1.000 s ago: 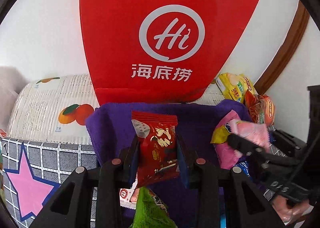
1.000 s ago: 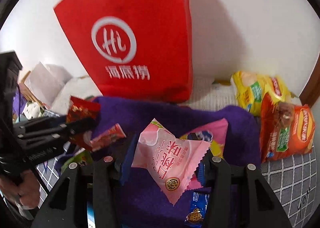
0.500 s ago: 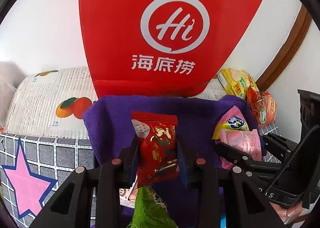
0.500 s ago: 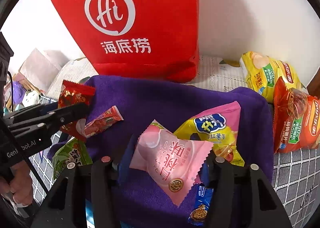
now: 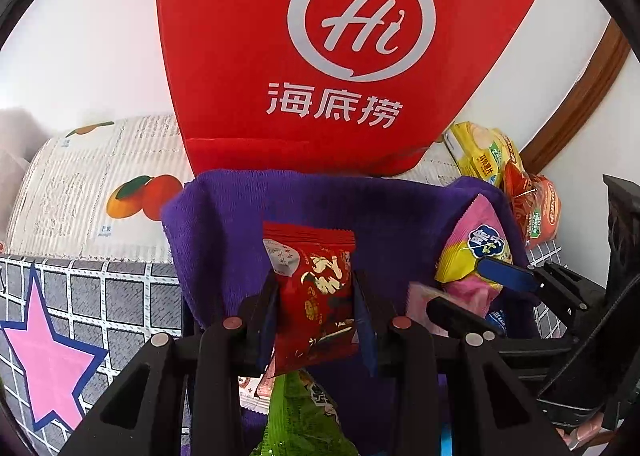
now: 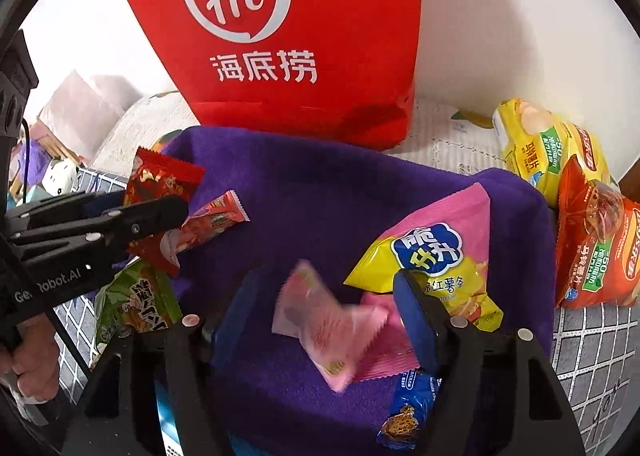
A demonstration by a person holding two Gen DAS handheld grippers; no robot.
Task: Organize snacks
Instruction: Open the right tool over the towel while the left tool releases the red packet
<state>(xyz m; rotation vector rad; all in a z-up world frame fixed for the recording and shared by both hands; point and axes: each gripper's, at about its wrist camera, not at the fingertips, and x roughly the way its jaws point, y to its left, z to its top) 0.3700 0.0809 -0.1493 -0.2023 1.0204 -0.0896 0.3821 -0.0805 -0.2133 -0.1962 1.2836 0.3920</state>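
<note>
Left claw (image 5: 316,308) tight on red snack packet (image 5: 314,292); right claw (image 6: 326,312) opening around loose pink packet (image 6: 324,322); "Hi" red bag (image 6: 280,27) behind.

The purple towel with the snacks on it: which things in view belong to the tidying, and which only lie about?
Belong to the job:
- red snack packet, clamped in left tongs
- pink snack packet, blurred between the opening right tongs
- pink-and-yellow chip bag
- green packet
- purple towel

Lying about:
- red paper bag
- fruit-print mat

Looks like a home. Patterned cloth (image 5: 100,296) on bench, wood trim (image 5: 580,95) on white wall, w/ red bag (image 5: 320,55).
</note>
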